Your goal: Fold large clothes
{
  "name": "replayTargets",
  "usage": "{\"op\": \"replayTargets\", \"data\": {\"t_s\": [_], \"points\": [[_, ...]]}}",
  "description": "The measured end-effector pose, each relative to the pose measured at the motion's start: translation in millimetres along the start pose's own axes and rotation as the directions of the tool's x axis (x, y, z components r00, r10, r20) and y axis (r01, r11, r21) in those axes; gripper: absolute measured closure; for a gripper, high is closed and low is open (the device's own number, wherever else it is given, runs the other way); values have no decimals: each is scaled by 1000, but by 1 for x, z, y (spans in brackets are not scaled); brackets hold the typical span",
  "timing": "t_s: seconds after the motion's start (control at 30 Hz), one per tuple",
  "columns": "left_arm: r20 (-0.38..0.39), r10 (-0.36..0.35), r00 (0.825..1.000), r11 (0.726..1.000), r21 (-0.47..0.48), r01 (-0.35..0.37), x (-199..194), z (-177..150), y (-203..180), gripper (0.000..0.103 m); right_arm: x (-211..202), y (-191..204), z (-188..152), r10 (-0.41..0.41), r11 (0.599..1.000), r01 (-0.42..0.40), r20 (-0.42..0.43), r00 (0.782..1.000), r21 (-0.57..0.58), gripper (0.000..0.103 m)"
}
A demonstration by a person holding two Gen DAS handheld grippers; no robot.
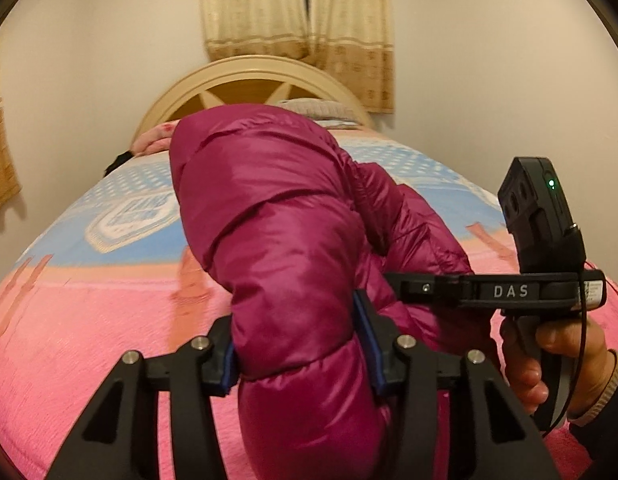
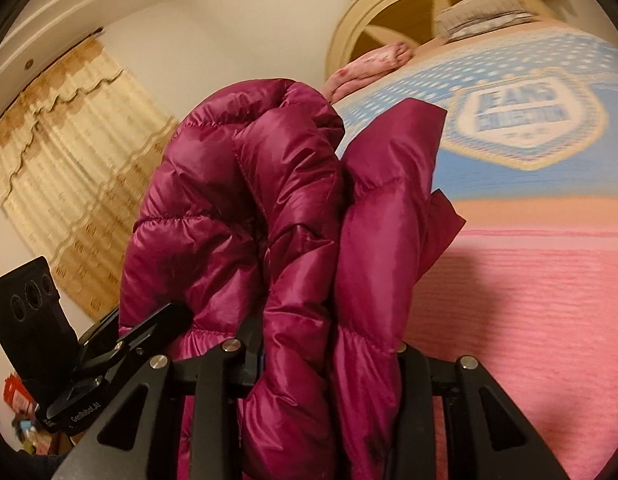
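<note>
A shiny magenta puffer jacket (image 1: 277, 220) is held up over a bed. My left gripper (image 1: 299, 354) is shut on a thick fold of it, blue pads pressing both sides. My right gripper (image 2: 329, 356) is shut on another bunched part of the same jacket (image 2: 269, 208), which hangs in folds in front of the camera and hides its fingertips. The right gripper's body (image 1: 509, 292) shows in the left wrist view at the right, close beside the jacket. The left gripper's body (image 2: 69, 360) shows at the lower left of the right wrist view.
The bed has a pink and blue bedspread (image 1: 89, 320) with a badge print (image 2: 521, 116). A cream arched headboard (image 1: 249, 88), pillows (image 1: 317, 108) and a folded pink cloth (image 1: 153, 140) lie at the far end. Curtains (image 1: 297, 12) hang behind.
</note>
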State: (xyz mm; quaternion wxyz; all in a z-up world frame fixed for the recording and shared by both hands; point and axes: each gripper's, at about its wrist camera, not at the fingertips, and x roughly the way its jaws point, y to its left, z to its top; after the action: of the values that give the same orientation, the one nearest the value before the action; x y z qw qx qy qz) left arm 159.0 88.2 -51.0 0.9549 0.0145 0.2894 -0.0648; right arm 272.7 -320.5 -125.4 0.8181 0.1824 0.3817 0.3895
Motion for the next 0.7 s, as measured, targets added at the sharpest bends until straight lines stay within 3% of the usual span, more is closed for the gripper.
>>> {"op": "replayTargets", "data": {"t_s": [0.23,0.7], "points": [[-3,58,998,996,-66,-58,-13,-14,35,53,7,10,-4,33,998,-36,-73,997,-45,69],[-43,123,991,982,-142,-128,-6,-33,75,53,91,45,1,33,996,-46,-165,986,-73,69]]}}
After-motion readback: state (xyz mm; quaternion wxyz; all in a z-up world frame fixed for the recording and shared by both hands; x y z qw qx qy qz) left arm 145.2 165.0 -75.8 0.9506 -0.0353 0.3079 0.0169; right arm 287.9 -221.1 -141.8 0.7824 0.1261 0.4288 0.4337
